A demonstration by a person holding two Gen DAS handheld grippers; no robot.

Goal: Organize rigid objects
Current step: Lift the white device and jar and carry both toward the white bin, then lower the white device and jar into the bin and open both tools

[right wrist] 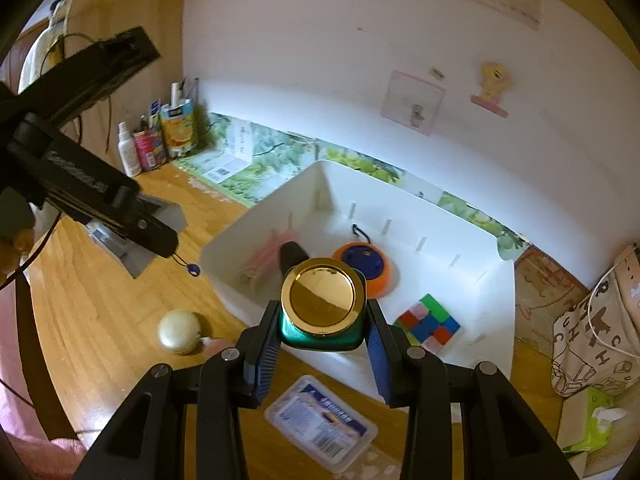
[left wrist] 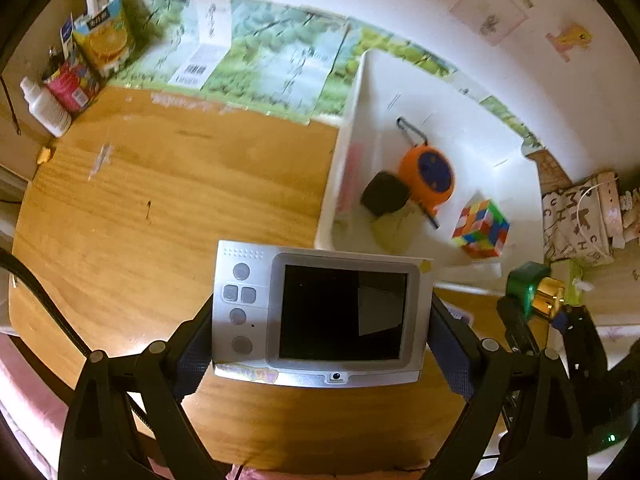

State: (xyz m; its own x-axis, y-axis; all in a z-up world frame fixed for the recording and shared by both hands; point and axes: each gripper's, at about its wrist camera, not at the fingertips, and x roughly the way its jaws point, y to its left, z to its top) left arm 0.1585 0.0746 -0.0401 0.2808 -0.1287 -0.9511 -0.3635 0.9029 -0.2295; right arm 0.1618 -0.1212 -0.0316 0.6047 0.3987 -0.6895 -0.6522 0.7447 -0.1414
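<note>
My left gripper (left wrist: 320, 308) is shut on a silver handheld device with a dark screen (left wrist: 340, 312), its pads against both short sides, and holds it above the wooden table (left wrist: 160, 208). My right gripper (right wrist: 323, 320) is shut on a green bottle with a gold cap (right wrist: 320, 296), just in front of the white bin (right wrist: 256, 220). The bin (left wrist: 340, 168) holds an orange tape measure (left wrist: 430, 176), a black block (left wrist: 384, 198), a colour cube (left wrist: 482, 228) and a pink item. In the right wrist view the left gripper (right wrist: 80, 184) and its device (right wrist: 132, 248) are at the left.
A cream round object (right wrist: 179, 330) and a clear plastic pack (right wrist: 320, 420) lie on the table in front of the bin. Cartons and bottles (left wrist: 100, 40) crowd the back left corner. A printed bag (right wrist: 592, 340) and a tissue pack (right wrist: 592, 420) sit to the right.
</note>
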